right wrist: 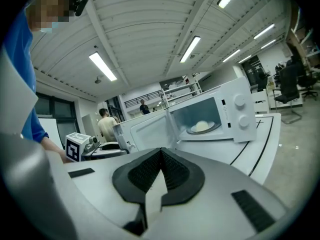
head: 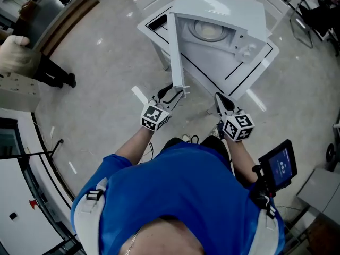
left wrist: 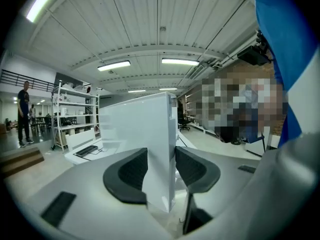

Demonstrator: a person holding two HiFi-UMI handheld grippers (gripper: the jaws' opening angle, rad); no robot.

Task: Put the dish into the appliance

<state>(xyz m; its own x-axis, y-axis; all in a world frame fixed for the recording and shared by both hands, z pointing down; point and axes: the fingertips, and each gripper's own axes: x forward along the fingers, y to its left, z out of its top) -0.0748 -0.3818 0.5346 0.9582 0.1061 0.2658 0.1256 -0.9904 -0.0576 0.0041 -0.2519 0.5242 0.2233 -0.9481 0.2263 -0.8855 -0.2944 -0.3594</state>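
Note:
A white microwave stands on a white table with its door swung wide open towards me. The dish, a pale plate with a round lump on it, lies inside the cavity and shows in the right gripper view as the same dish. My left gripper is at the door's free edge. In the left gripper view the door panel fills the gap between the two pads of the left gripper. My right gripper hangs in front of the table, jaws together on nothing.
A person in dark trousers stands at the far left. A small screen hangs at my right hip. A black flat item lies on the table's left corner. Shelving and other people are in the background.

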